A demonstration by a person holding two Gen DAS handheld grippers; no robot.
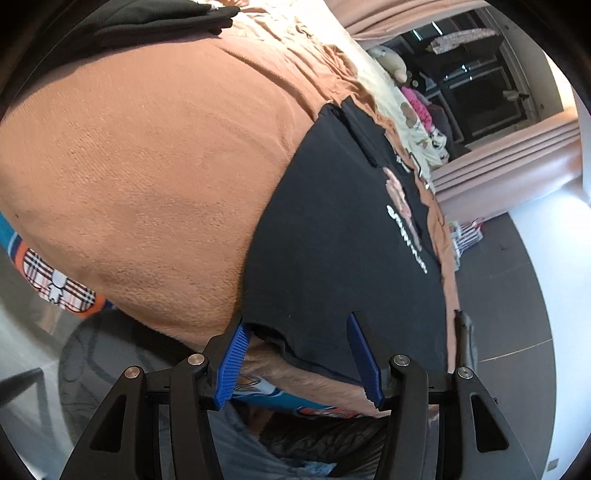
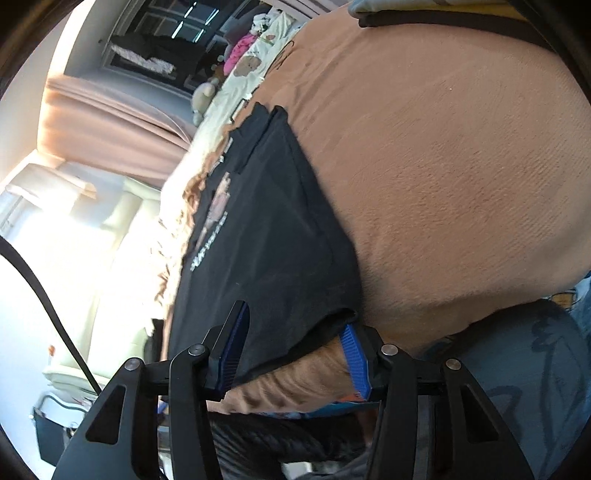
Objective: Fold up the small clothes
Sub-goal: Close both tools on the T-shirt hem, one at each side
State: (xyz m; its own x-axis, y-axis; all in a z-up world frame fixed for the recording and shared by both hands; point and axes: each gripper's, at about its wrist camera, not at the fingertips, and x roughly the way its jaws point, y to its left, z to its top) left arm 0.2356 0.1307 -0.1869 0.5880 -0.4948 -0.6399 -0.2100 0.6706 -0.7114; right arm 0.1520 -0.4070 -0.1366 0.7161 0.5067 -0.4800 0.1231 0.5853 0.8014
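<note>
**Black shirt spread on blanket, both grippers at its near hem**

A fuzzy orange-brown blanket is seen covering the bed. A small black T-shirt with a pale chest print and white lettering is laid flat on it, close to the bed edge, collar end away from the cameras. A folded black garment is seen at the far end of the blanket. The left gripper with blue ribbed pads is held at the shirt's near hem, jaws spread, hem fabric lying between them. The right gripper is likewise positioned at the near hem, jaws spread around the cloth edge, not pinched.
</note>
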